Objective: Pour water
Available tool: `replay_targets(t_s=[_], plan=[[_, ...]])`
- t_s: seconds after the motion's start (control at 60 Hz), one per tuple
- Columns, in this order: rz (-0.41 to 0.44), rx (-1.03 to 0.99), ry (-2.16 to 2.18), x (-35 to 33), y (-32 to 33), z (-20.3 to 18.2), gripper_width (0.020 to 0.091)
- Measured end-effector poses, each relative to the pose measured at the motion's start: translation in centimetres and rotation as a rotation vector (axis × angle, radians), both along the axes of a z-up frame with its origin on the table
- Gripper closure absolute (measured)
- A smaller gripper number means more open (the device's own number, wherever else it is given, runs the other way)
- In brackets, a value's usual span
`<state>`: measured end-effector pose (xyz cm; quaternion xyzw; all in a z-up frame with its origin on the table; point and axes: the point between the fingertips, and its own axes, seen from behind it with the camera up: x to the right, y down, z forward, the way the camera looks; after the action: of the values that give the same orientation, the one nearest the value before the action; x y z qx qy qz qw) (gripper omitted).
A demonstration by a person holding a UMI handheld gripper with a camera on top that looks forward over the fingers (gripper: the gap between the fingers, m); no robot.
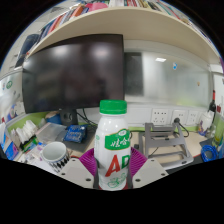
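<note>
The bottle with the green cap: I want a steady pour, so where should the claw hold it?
Grip the bottle at its labelled mid-body, from the near side, as the claw already does: it stands upright, its sides run straight there, and the green cap stays free above.

The bottle hides most of both pink pads, so finger contact cannot be judged; its base is cut off below; behind it the monitor's stand is partly covered; desk clutter left of the bottle is too small to identify.
</note>
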<state>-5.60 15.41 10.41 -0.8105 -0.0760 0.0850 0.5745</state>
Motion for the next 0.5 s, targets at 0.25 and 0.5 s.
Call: replay_targets(t_s=[0.25,0.5], plan=[[-0.031,0.102,0.004,0.5,0.6,-2.0,0.0708],[-0.044,0.193,-0.020,0.2,0.6,-1.3,0.0625]])
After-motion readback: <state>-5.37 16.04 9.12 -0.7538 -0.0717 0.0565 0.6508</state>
